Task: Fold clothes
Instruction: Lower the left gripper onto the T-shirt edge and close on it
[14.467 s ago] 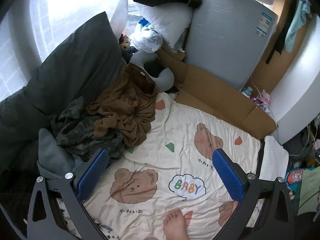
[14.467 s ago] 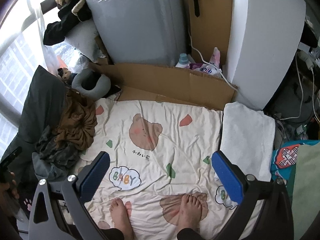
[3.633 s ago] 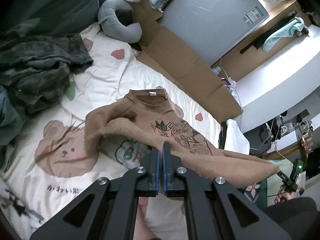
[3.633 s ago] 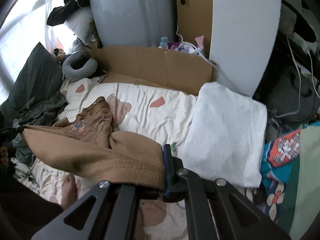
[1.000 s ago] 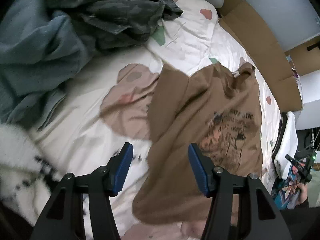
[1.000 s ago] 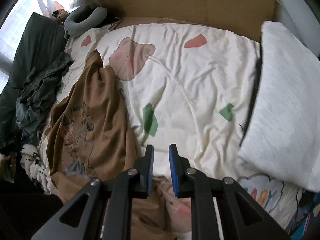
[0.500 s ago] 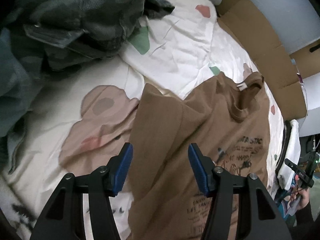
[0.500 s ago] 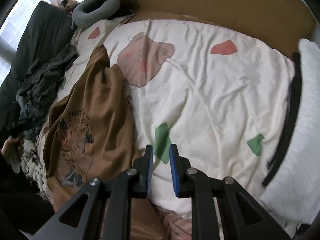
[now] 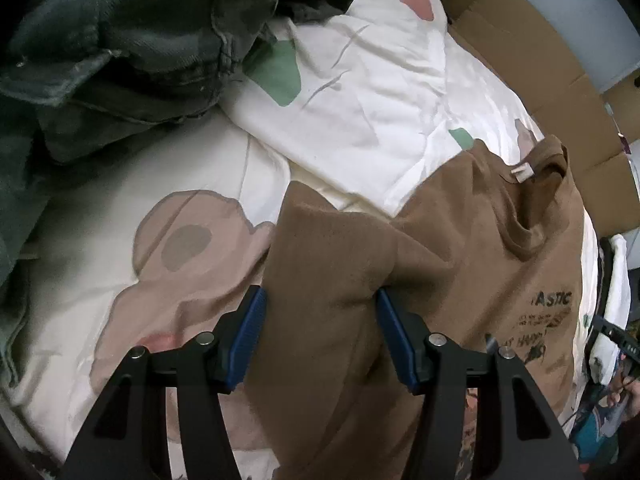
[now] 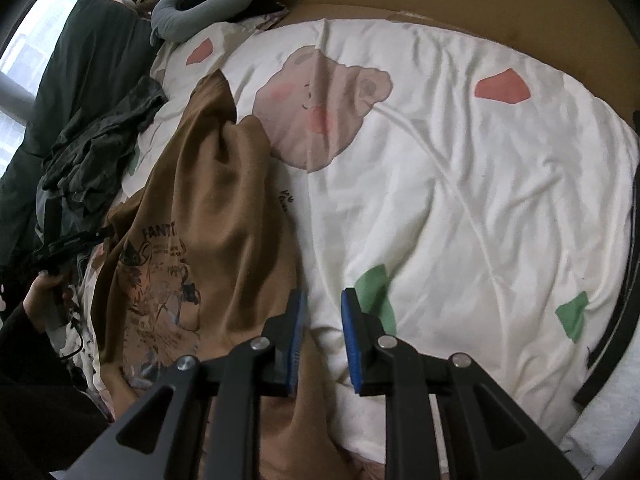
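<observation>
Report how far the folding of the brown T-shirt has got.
Done: the brown T-shirt lies spread print-up on the bear-print quilt, apart from the dark clothes pile. In hand: the left tool is open, straddling a sleeve; the right tool is open at the shirt's edge. Left: no fold made yet; the pile is untouched.

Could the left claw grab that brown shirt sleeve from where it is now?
Probably yes. The left claw is open, with the sleeve of the brown shirt lying between its blue pads. Nothing covers the sleeve there; closing should pinch it.
</observation>
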### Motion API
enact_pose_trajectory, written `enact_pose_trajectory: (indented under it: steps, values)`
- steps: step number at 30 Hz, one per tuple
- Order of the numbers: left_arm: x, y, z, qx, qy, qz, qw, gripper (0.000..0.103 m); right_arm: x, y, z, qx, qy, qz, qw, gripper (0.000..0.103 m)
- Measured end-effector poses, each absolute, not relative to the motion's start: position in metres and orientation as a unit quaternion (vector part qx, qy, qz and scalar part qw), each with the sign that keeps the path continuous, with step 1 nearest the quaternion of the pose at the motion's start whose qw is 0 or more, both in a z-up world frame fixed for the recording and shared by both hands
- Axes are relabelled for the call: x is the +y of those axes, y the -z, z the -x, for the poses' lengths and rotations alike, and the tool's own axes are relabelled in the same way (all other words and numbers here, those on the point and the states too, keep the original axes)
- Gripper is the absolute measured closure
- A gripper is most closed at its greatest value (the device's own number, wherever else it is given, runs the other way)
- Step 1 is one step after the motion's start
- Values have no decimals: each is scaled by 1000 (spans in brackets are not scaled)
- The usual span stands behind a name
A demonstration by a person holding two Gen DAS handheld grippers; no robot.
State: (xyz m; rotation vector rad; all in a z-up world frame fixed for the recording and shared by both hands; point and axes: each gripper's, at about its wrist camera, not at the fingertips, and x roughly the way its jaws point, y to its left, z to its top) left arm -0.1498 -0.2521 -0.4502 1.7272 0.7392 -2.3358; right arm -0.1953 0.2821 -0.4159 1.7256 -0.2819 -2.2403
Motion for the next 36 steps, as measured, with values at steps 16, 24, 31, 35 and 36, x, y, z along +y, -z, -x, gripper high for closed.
enact_pose_trajectory:
  steps: [16,24,31,35,36]
  values:
    - [-245,458,171,186,794,-574,78,45,257,440,224,-78,774,-604,175,81]
    - [-241,460,183,134,802,-576,83,44,242,449,248,-65,776,-597,190,77]
    - [-238,465,189,126,807,-574,67,44,233,456,267,-54,778,-595,195,73]
    - [-236,467,190,138,811,-564,61,44,227,459,277,-50,778,-594,200,65]
    - [-235,467,189,141,813,-562,58,45,224,459,278,-49,778,-592,205,63]
